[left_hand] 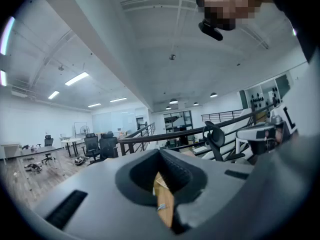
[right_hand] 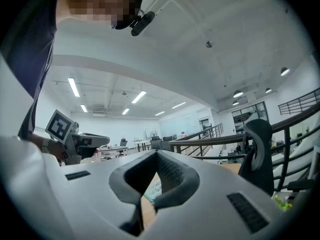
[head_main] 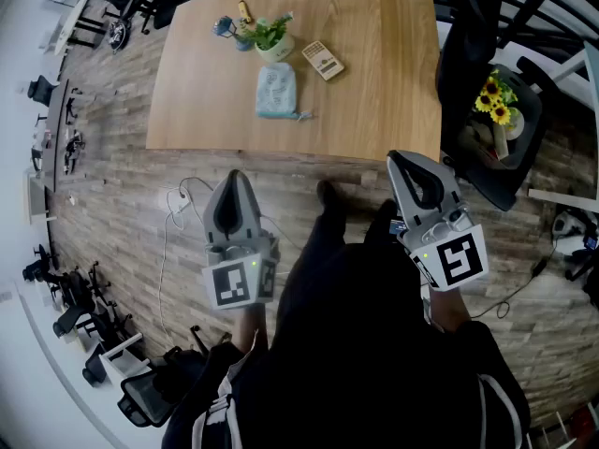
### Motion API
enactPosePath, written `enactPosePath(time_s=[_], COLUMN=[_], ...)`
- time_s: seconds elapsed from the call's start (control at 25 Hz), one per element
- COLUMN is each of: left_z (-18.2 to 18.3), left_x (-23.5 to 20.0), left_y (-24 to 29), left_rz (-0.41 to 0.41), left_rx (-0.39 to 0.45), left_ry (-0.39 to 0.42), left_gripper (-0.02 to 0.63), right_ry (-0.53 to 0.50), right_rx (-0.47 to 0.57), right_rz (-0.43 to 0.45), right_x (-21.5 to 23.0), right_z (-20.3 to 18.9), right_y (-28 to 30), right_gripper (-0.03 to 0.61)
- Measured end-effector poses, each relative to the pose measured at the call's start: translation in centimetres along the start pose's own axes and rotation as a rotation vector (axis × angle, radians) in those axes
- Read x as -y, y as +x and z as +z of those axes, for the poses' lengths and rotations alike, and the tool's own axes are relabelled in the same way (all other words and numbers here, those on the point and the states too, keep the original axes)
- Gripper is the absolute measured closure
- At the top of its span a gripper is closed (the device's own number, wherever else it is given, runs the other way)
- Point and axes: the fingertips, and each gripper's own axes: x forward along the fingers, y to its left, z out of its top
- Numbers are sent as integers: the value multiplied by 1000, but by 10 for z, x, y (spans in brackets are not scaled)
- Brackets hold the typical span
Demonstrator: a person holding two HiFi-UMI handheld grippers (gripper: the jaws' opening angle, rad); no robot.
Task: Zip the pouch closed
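The pale blue pouch [head_main: 276, 92] lies flat on the wooden table [head_main: 374, 110], near its middle, with a small cord at its near end. Both grippers are held level over the floor, short of the table's near edge and apart from the pouch. My left gripper [head_main: 234, 181] has its jaws together and nothing in them. My right gripper [head_main: 412, 162] also looks shut and empty. In the right gripper view, a sliver of the pouch [right_hand: 152, 190] shows through the hollow between the fingers of the right gripper [right_hand: 156, 156]. The left gripper [left_hand: 161, 154] shows only table wood there.
Behind the pouch stand a potted plant [head_main: 271, 37], a small card box [head_main: 323, 60] and a bottle with a blue object [head_main: 232, 24]. A black chair with yellow flowers [head_main: 496, 101] stands right of the table. White cables [head_main: 178, 204] lie on the floor.
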Motion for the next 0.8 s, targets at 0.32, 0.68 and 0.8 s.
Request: enactPosePath(time_s=[0.32,0.68,0.8], left_z=[-17,-84,-160], left_x=[-34,-98,-84], left_y=[40,122,152], left_rz=[-27,-218,-336], left_rx=[13,-120,-280], left_ry=[-37,-136,-148], left_gripper=[615,615,615], right_ry=[-30,14,57], right_rx=[-21,-230,-366], right_rz=[4,14,19], right_x=[-13,-29,-26], right_z=[-5,-78,-145], right_y=[53,182,224], right_gripper=[566,566,566])
